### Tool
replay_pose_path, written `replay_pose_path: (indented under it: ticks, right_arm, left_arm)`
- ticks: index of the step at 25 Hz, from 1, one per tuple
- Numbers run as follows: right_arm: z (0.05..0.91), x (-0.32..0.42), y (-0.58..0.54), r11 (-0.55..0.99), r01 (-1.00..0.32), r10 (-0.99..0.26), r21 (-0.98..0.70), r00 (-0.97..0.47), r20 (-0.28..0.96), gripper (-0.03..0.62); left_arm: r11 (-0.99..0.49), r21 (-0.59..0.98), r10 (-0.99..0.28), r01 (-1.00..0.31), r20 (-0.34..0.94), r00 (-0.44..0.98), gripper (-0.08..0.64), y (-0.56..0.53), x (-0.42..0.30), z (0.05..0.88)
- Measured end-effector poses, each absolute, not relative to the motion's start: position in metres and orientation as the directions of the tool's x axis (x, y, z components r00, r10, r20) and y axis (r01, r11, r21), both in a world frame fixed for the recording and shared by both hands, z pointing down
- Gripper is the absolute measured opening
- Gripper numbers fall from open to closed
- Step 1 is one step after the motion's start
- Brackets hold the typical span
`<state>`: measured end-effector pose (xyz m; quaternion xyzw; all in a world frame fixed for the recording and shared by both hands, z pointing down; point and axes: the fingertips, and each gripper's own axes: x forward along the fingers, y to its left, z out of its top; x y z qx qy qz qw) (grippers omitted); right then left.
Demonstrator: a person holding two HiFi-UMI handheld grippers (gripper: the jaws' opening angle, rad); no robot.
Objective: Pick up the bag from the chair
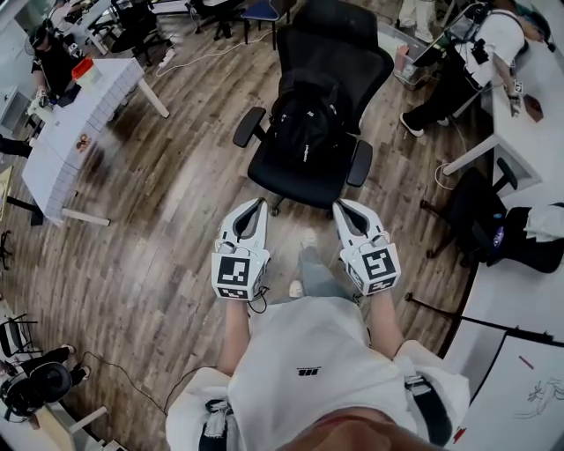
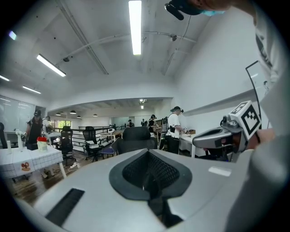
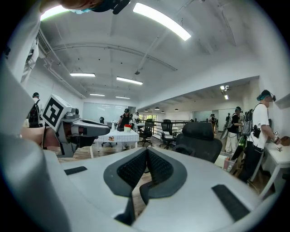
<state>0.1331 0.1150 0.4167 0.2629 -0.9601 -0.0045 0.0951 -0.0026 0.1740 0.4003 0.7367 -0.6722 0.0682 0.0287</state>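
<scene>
A black backpack (image 1: 306,123) stands upright on the seat of a black office chair (image 1: 348,48) in the head view. My left gripper (image 1: 256,208) and right gripper (image 1: 343,209) are held side by side in front of the chair, short of its seat edge. Both are shut with nothing between the jaws. In the left gripper view the shut left gripper (image 2: 147,159) points at the chair's back (image 2: 135,134). In the right gripper view the shut right gripper (image 3: 147,156) has the chair (image 3: 198,140) ahead to the right. The bag is hidden in both gripper views.
A white table (image 1: 75,123) stands at the left on the wooden floor. White desks (image 1: 529,150) and a second black chair (image 1: 480,216) crowd the right side. Seated people (image 1: 458,62) are behind the chair at the upper right. More chairs (image 1: 132,22) stand at the back left.
</scene>
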Motion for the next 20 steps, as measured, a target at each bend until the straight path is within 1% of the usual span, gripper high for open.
replay_pose_path:
  ticks: [5,20]
  right_arm:
    - [0.418,0.115,0.075,0.865,-0.497,-0.5,0.062,-0.849,0.172,-0.005]
    - [0.436,0.065,-0.066,0.886,-0.462,-0.458,0.039,-0.86,0.224,-0.005]
  left_arm:
    - [-0.088,-0.047,-0.988,-0.995,0.135,0.081,0.012,0.136,-0.019,0.404]
    - [-0.066,-0.005,-0.983,-0.998,0.173,0.064,0.012,-0.004,-0.065,0.423]
